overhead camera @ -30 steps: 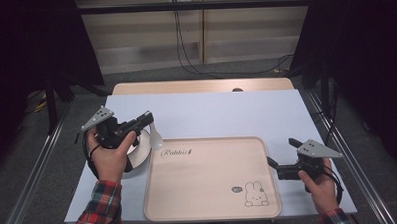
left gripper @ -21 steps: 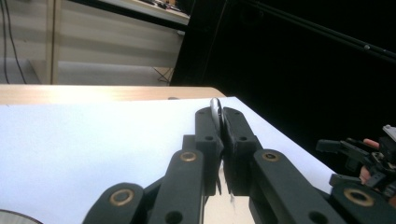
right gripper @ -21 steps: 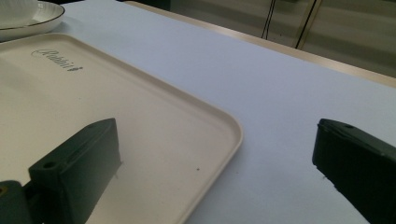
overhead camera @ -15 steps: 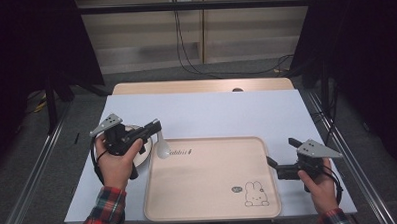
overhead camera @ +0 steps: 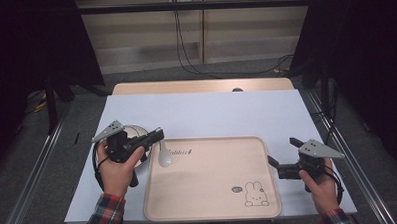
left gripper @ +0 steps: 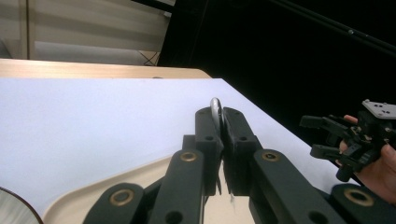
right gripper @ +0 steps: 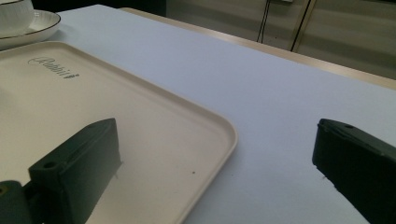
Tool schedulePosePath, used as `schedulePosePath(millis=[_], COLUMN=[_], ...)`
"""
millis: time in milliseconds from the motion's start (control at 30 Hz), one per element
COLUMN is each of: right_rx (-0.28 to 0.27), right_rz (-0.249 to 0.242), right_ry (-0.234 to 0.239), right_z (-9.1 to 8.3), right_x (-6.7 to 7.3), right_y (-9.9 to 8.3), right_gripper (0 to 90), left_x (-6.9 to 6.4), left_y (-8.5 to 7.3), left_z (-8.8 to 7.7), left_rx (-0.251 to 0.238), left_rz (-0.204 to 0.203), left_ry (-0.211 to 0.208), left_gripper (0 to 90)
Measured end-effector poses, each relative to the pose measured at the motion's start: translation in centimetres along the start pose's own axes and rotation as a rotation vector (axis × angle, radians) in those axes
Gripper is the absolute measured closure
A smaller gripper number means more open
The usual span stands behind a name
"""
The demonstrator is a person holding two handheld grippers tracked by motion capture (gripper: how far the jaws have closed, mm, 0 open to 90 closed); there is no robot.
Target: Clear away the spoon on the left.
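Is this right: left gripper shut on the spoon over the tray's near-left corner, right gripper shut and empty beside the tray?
Not quite. The right gripper is open, jaws wide apart in the right gripper view. The rest holds: left gripper shut on the spoon, right one empty beside the tray.

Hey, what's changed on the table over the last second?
The left tool, shut on the spoon, carried it rightward from over the saucer to hang above the tray's left edge, near the printed word. The right tool, open beside the tray, stayed put, as did the tray and saucer.
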State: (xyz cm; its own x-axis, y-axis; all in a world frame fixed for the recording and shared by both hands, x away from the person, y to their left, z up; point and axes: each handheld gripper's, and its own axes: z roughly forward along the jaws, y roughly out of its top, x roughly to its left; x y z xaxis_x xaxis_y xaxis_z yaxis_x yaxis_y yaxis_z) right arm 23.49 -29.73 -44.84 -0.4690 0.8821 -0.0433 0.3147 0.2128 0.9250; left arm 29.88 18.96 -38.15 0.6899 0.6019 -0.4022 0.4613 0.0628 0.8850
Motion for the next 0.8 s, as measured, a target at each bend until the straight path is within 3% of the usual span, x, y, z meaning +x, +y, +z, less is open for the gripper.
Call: schedulePosePath(millis=[333, 800], right_rx=[0.002, 0.005], right_rz=[0.000, -0.004], right_ry=[0.004, 0.006], right_z=[0.0, 0.0], right_x=[0.1, 0.0], right_y=[0.0, 0.0], right_gripper=[0.6, 0.6], left_x=[0.0, 0.0], left_y=[-1.1, -1.9], left_z=[0.5, 0.5], left_rx=[0.019, 0.050], left_rz=[-0.024, -0.037], left_ry=[-0.045, -0.059], left_gripper=[85.8, 85.8])
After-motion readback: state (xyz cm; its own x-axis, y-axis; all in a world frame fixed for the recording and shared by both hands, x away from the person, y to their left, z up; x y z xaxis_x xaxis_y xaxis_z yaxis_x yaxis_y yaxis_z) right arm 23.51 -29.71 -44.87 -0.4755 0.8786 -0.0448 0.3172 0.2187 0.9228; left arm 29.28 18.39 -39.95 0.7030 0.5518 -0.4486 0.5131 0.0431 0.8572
